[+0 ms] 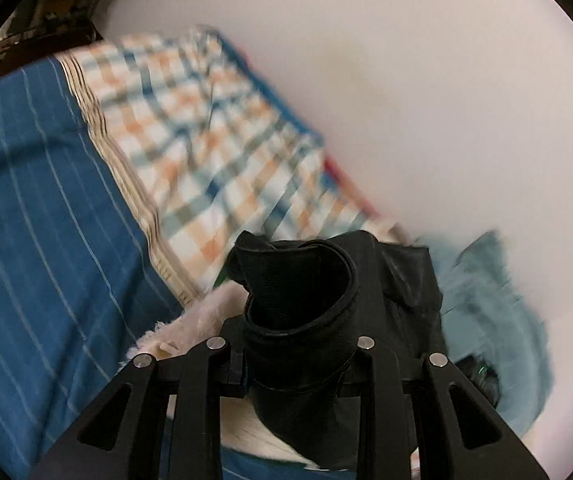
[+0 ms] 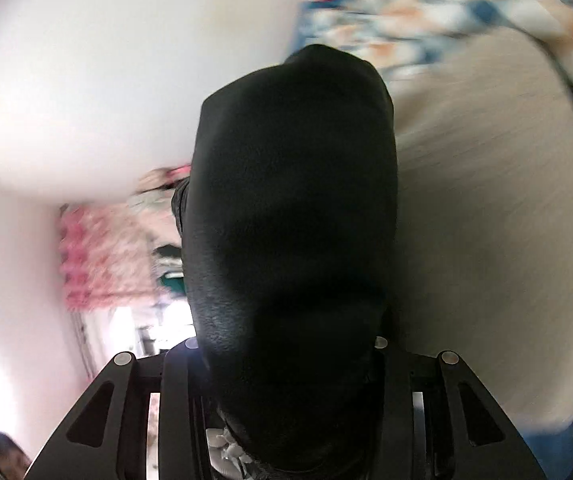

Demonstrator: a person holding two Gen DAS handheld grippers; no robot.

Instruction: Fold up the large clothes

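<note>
Both grippers, left gripper (image 1: 300,300) and right gripper (image 2: 292,360), have their fingers clamped on the black garment (image 1: 298,280), lifted above the bed (image 1: 38,220) near its wall-side edge. I'd keep it taut and lay it flat before creasing.

A bed (image 1: 38,200) covered by a blue, white-striped sheet was seen; a checked blue-and-orange blanket (image 1: 214,136) was spread on it, and a teal fuzzy cloth (image 1: 498,304) lay beside the wall.
</note>
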